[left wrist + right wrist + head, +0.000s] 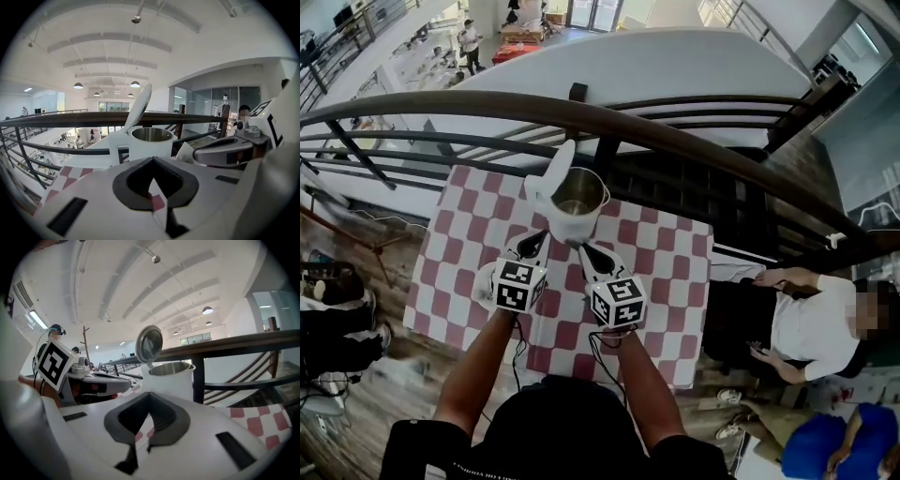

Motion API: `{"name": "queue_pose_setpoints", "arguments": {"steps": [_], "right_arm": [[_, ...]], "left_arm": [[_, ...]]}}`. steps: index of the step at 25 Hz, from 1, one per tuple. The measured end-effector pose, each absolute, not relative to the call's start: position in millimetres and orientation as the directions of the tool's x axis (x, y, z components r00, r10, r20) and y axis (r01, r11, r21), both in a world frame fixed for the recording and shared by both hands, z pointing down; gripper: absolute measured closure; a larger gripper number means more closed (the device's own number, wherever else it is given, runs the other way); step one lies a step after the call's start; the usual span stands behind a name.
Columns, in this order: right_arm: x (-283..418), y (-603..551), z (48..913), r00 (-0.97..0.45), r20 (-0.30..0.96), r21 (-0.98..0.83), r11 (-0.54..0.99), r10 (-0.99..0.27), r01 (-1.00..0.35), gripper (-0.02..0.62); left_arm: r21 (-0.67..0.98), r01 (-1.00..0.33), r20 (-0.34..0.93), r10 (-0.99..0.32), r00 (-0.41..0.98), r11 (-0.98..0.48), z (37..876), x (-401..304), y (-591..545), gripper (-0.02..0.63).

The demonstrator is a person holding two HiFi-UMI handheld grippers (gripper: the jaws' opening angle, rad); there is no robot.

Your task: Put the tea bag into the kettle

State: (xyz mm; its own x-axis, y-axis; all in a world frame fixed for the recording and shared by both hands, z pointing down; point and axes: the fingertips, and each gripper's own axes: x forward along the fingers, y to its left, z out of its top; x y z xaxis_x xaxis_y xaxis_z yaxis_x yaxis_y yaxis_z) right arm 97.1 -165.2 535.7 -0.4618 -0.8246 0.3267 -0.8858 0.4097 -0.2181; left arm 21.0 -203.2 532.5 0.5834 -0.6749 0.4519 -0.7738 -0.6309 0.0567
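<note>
Left gripper view: right gripper (197,155) pinches small white tea bag (185,152), left gripper (534,246) clamped empty; we should first clear the rim of the white steel-lined kettle (150,146).

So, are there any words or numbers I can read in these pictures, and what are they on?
No text here can be read.
Left marker cube and right marker cube: black-and-white square patterns, no letters.
Black shirt: white print, too small to read.
Kettle: no label shows.
</note>
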Motion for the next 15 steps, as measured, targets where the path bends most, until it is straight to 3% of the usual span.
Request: {"name": "queue_pose_setpoints", "arguments": {"steps": [15], "right_arm": [[126, -190, 468, -0.415, 0.223, -0.143, 0.391, -0.882, -0.909, 0.581]], "left_arm": [[0.017, -0.753, 0.387, -0.689, 0.612, -0.658, 482, 52, -220, 0.607]]}}
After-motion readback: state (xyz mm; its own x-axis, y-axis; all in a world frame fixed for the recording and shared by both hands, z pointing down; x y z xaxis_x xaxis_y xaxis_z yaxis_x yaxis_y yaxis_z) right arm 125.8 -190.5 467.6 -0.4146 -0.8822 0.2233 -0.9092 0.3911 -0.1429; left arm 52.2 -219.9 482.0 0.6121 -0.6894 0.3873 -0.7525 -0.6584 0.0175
